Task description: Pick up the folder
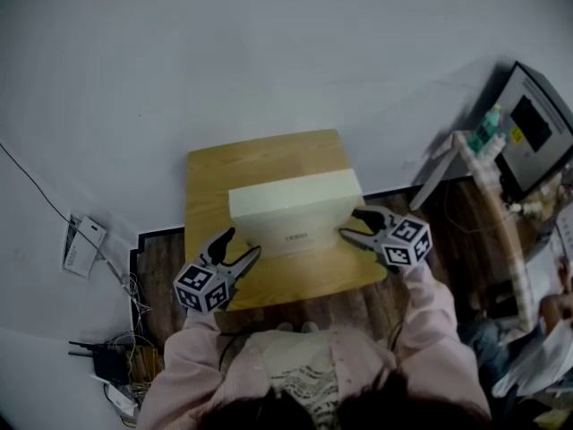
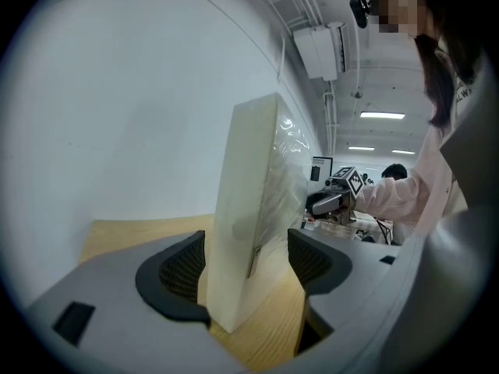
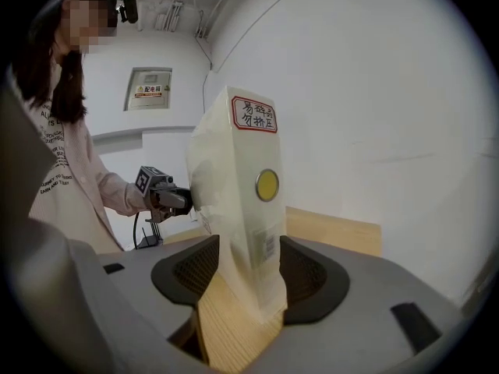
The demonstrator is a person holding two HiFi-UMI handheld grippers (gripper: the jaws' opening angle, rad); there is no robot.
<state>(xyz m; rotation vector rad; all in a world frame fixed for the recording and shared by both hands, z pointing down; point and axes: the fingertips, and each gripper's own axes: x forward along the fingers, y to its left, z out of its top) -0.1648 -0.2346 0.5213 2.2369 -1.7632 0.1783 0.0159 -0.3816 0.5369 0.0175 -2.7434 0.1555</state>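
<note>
Cream folder (image 1: 295,209) standing upright on the wooden worktop (image 1: 269,155), near its front edge. The left claw (image 1: 242,243) straddles one end and the right claw (image 1: 351,222) the other. Each claw is spread wide with the folder between its pads, and a gap shows on at least one side. The right-hand end bears a red-bordered label (image 3: 254,114) of Chinese characters, a round yellow sticker (image 3: 267,185) and a barcode label (image 3: 269,244). The lettering is too small to read with certainty.
</note>
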